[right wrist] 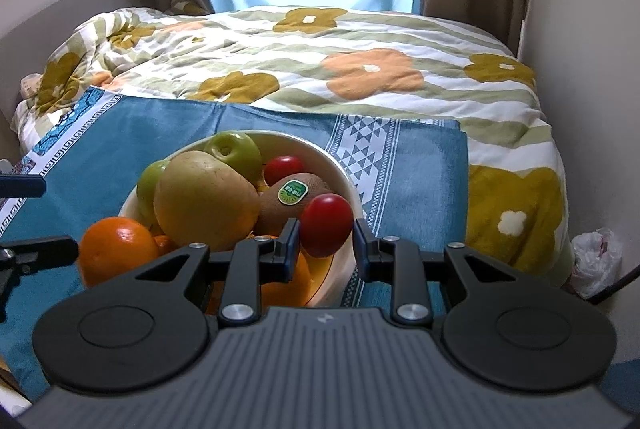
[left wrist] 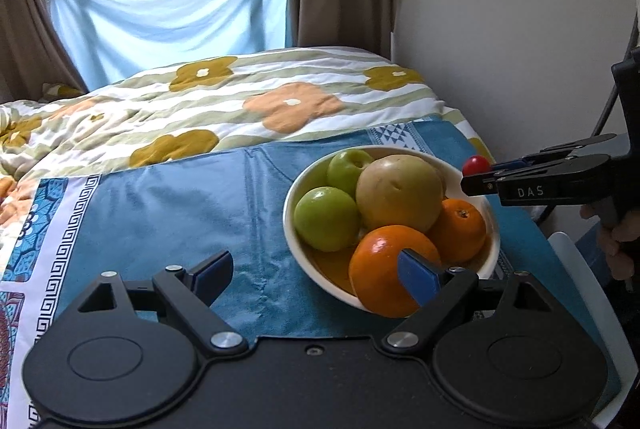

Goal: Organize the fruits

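A white bowl (left wrist: 290,205) (right wrist: 345,171) sits on a blue cloth. It holds two green apples (left wrist: 326,219), a big yellow pear (left wrist: 398,191) (right wrist: 206,201), oranges (left wrist: 386,265) (right wrist: 118,245), a kiwi (right wrist: 282,207) with a green sticker and a red tomato (right wrist: 284,167). Over the bowl's right side my right gripper (right wrist: 326,241) (left wrist: 471,182) is shut on a second small red tomato (right wrist: 326,225) (left wrist: 476,164). My left gripper (left wrist: 316,275) hangs open at the bowl's near left edge with nothing between its pads. Its right finger (left wrist: 416,279) overlaps the front orange in the picture.
The blue patterned cloth (left wrist: 168,213) covers the near end of a bed with a floral quilt (left wrist: 240,97). Curtains and a window stand behind, with a wall on the right. A white plastic bag (right wrist: 596,257) lies on the floor at the right. A hand (left wrist: 618,241) grips the right tool.
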A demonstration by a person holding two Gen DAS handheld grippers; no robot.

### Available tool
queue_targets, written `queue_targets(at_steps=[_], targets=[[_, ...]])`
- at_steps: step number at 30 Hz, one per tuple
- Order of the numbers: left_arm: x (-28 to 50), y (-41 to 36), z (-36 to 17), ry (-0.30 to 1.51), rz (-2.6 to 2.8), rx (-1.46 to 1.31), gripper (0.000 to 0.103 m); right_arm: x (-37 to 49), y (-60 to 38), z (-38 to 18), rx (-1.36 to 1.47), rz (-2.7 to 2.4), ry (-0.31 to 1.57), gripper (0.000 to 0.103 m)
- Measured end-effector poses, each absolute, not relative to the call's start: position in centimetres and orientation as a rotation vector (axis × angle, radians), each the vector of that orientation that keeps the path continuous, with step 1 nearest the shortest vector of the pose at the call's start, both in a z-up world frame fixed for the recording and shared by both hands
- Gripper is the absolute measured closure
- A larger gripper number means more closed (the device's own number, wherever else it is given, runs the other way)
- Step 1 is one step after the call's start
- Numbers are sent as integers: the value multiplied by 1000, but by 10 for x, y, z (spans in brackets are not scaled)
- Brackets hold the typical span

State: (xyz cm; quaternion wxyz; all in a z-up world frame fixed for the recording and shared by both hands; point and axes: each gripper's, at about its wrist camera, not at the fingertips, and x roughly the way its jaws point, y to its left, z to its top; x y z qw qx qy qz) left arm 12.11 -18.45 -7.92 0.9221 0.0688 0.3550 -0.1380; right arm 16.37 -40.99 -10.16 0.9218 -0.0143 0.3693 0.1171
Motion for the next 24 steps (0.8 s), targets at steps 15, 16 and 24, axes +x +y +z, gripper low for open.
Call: queue_targets(at_steps=[15,16,24], targets=[[96,-153,-42,698,-250,76,11,122,-399,-64,-62,155,706,14],[92,-149,-37,688,-253,73,11,118,-395,-56,-57,151,698,14],[59,-112,4,621,-244,76,11,69,-353,-1,-17,92,656,14]])
